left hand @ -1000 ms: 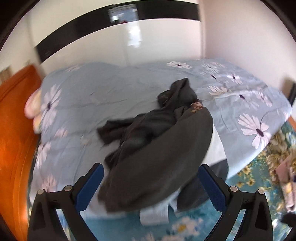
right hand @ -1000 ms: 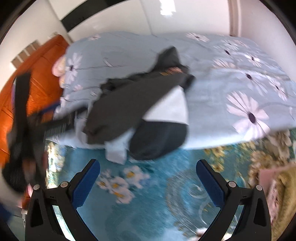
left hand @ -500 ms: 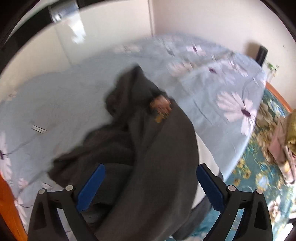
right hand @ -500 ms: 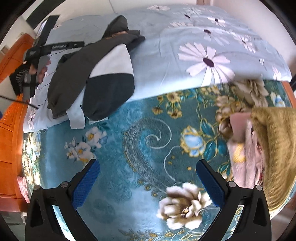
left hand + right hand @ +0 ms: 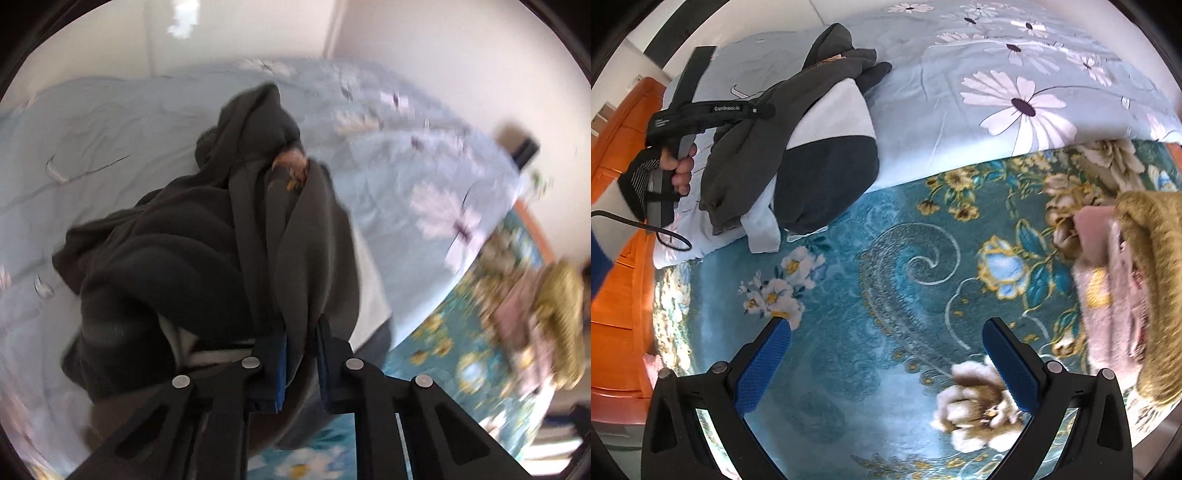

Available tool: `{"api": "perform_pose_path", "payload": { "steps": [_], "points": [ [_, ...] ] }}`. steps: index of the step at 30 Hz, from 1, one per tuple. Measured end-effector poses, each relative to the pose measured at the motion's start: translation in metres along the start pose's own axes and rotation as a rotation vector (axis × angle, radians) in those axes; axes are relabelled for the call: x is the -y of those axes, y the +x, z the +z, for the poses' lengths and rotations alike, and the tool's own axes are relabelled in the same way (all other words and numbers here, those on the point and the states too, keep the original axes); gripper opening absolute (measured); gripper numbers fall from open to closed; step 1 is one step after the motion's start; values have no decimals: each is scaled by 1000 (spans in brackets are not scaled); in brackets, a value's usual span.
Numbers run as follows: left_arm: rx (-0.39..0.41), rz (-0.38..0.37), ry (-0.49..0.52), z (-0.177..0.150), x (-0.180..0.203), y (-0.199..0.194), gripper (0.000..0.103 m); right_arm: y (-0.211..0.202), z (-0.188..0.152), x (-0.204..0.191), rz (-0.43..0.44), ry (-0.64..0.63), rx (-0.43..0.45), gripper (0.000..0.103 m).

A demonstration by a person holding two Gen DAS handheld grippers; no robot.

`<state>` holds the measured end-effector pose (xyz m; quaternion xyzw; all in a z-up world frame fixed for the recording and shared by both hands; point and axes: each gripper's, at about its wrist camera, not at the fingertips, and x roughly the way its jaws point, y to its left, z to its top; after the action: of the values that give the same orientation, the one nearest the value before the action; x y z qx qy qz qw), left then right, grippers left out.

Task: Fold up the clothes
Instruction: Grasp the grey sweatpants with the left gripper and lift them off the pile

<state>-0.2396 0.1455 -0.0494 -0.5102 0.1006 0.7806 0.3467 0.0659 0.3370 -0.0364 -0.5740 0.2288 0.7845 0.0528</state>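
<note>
A crumpled dark grey garment point(image 5: 184, 240) lies on the near edge of the bed, with a white and navy piece point(image 5: 827, 173) under it. My left gripper point(image 5: 301, 332) is closing its jaws, and a fold of the grey fabric is pinched between the blue pads. In the right wrist view a hand point(image 5: 681, 166) holds that gripper over the grey garment point(image 5: 746, 147). My right gripper point(image 5: 886, 326) hangs open above the carpet with nothing between its fingers, well apart from the garment.
The bed carries a light blue quilt point(image 5: 960, 122) with daisy prints. A teal floral carpet point(image 5: 905, 258) covers the floor beside it. A pink and mustard pile of clothes point(image 5: 1126, 277) lies at the right. Orange wooden furniture point(image 5: 620, 258) stands at the left.
My left gripper came down onto the grey garment and its wide jaws closed on a fold. My right gripper tipped down from the bed toward the carpet and stayed open.
</note>
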Motion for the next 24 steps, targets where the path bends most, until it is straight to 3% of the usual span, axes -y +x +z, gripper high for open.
{"api": "perform_pose_path", "payload": {
  "steps": [5, 10, 14, 18, 24],
  "points": [
    [118, -66, -128, -3, -3, -42, 10, -6, 4, -5, 15, -8, 20, 103],
    [265, -83, -188, 19, -13, -110, 9, -25, 5, -2, 37, -2, 64, 103],
    [369, -97, -127, 28, 12, -174, 9, -43, 6, -3, 60, 8, 107, 103],
    [389, -147, -44, -3, 56, -218, 9, -67, 1, -3, 87, 12, 162, 103],
    [255, -214, 13, -97, 134, -225, 9, -102, -22, 14, 94, 27, 223, 103]
  ]
}}
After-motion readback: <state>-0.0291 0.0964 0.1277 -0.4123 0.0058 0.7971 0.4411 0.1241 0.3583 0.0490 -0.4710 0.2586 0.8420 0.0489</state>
